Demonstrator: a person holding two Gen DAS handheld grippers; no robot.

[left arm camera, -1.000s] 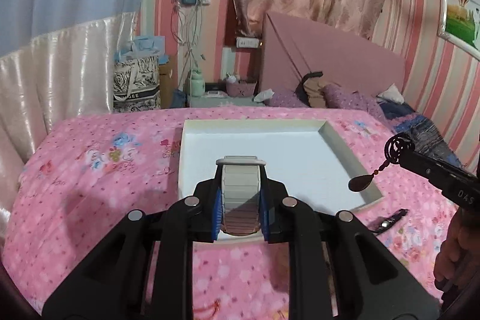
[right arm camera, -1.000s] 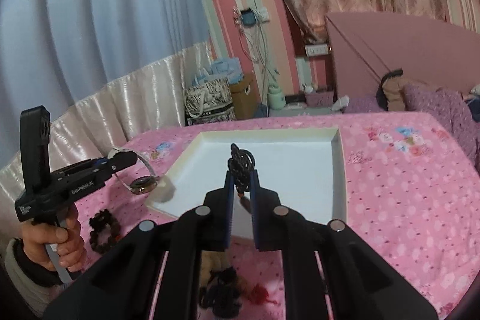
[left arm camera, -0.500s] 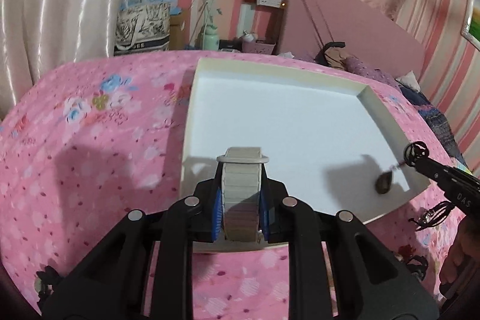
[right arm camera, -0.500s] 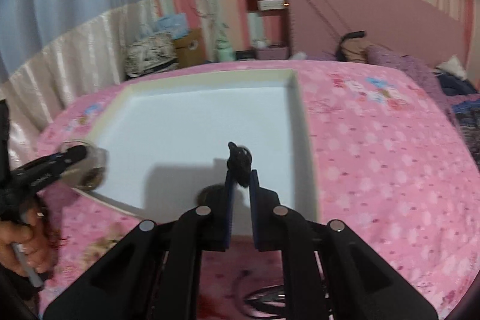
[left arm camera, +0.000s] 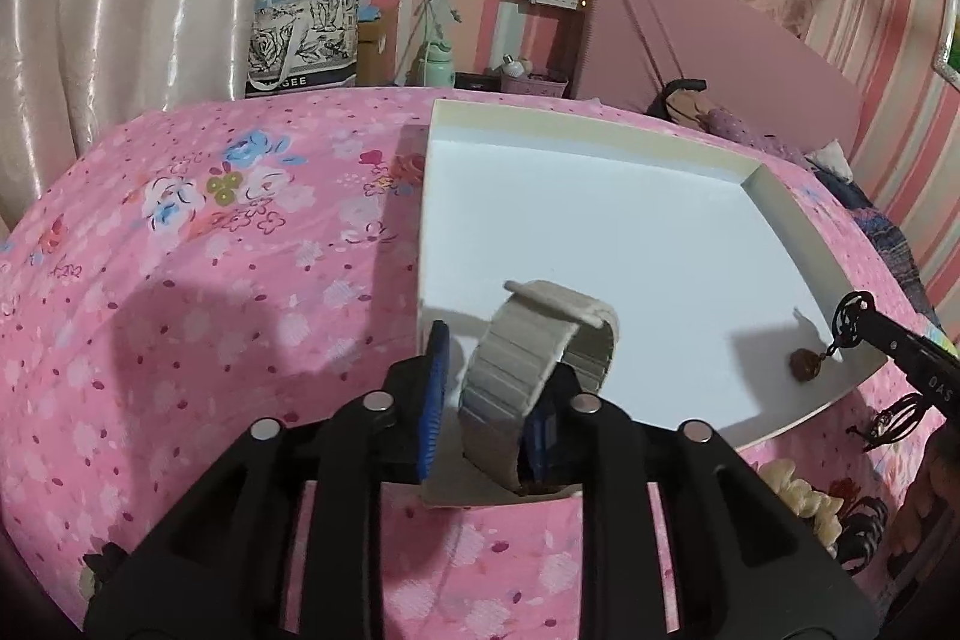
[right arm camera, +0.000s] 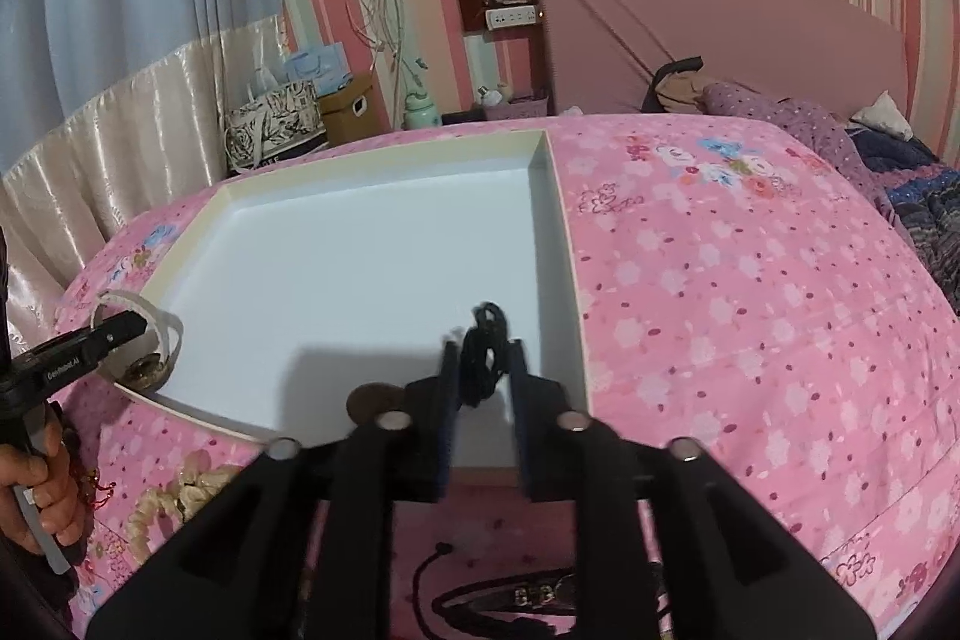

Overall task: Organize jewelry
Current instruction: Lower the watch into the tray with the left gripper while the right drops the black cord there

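Observation:
A white shallow tray (left arm camera: 780, 220) lies on the pink bed. My left gripper (left arm camera: 495, 388) stands open at the tray's near left corner; a beige link watch (left arm camera: 528, 370) leans loose between its fingers, resting on the tray. My right gripper (right arm camera: 483, 376) is open over the tray's (right arm camera: 558, 244) near right part. A black cord necklace (right arm camera: 483, 352) with a brown pendant (right arm camera: 369, 400) hangs loose between its fingers, the pendant on the tray floor. The right gripper and pendant (left arm camera: 804, 363) show at the left wrist view's right edge.
Loose jewelry lies on the bedspread by the tray's near edge: a cream bead necklace (right arm camera: 174, 496), dark hair ties (left arm camera: 864, 520) and a black hair clip (right arm camera: 528, 595). Bags and a bedside shelf stand behind the bed.
Both grippers have opened. The watch has tipped to the right in the left jaws, and the pendant now rests on the tray floor.

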